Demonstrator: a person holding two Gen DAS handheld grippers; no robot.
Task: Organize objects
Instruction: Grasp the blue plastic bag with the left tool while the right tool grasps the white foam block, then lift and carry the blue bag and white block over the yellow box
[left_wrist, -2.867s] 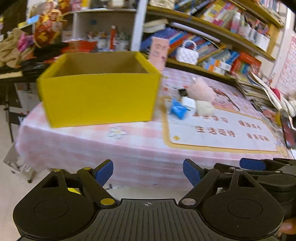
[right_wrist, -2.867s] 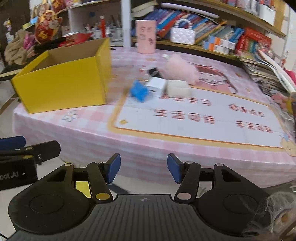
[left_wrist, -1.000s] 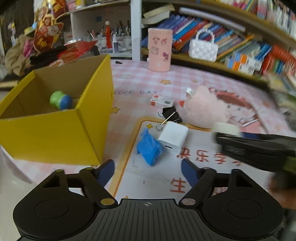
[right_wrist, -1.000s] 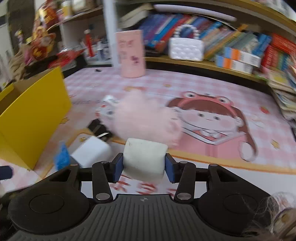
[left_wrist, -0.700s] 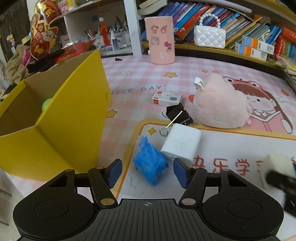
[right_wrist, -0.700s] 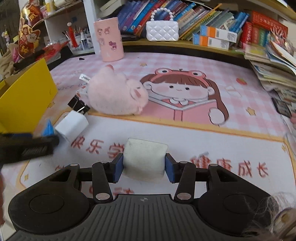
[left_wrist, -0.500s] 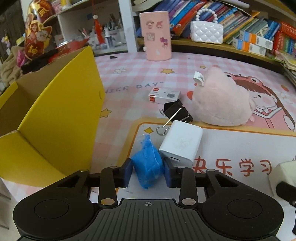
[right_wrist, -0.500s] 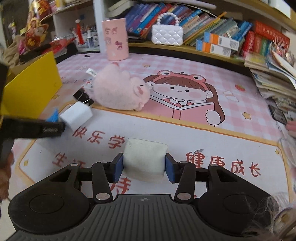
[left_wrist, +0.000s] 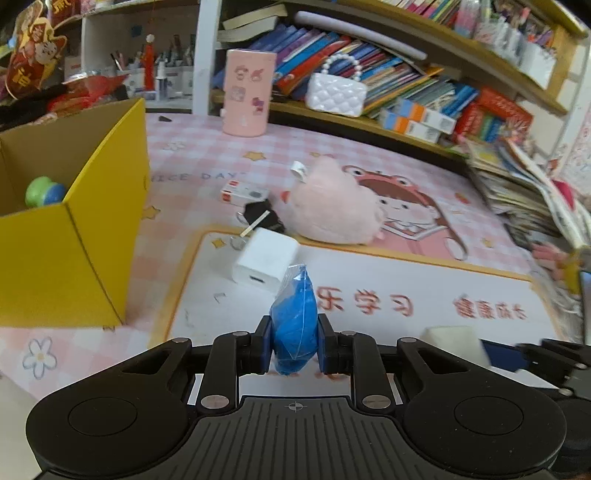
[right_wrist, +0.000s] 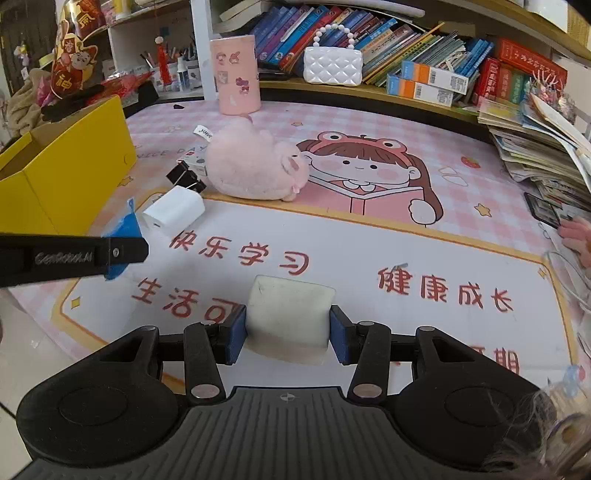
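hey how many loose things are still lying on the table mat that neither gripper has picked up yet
4: a white charger near the mat's yellow border, a black binder clip just behind it, a small white box farther back, and a pink plush toy beside them. Others may be hidden.

Black ribbed left tongs (left_wrist: 294, 341) with blue pads, silver screws.

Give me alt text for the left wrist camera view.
The left gripper is shut on a blue crumpled packet above a pink printed mat. Beyond lie a white charger and pink plush toy; a yellow box stands left.
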